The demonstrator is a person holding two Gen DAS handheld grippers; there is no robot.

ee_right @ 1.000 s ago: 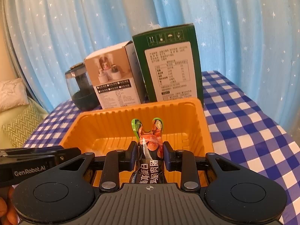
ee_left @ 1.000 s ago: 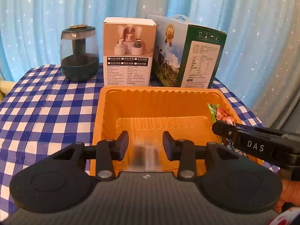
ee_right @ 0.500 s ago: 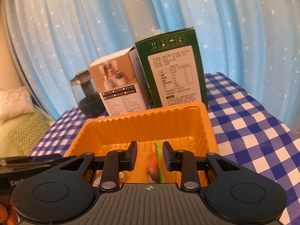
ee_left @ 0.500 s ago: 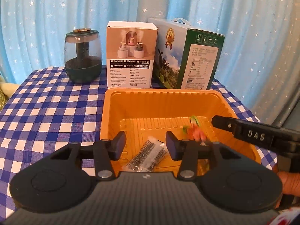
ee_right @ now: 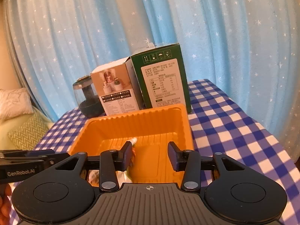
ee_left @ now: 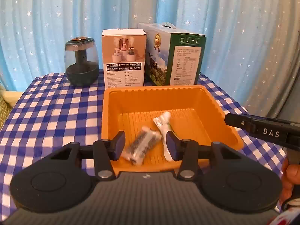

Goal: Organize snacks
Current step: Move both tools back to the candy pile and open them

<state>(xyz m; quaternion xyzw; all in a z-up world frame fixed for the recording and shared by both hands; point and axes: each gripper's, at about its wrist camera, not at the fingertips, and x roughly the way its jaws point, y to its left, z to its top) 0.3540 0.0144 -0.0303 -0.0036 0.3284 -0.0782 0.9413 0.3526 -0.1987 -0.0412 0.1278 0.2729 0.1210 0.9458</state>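
Two small snack packets [ee_left: 141, 146] [ee_left: 163, 125] flat, side by side, in the orange tray [ee_left: 221, 120].

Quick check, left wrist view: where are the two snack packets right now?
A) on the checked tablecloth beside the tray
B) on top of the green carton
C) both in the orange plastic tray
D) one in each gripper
C: the clear packet with the dark snack and the white-wrapped snack both lie on the floor of the orange plastic tray, clear of the left gripper fingers.
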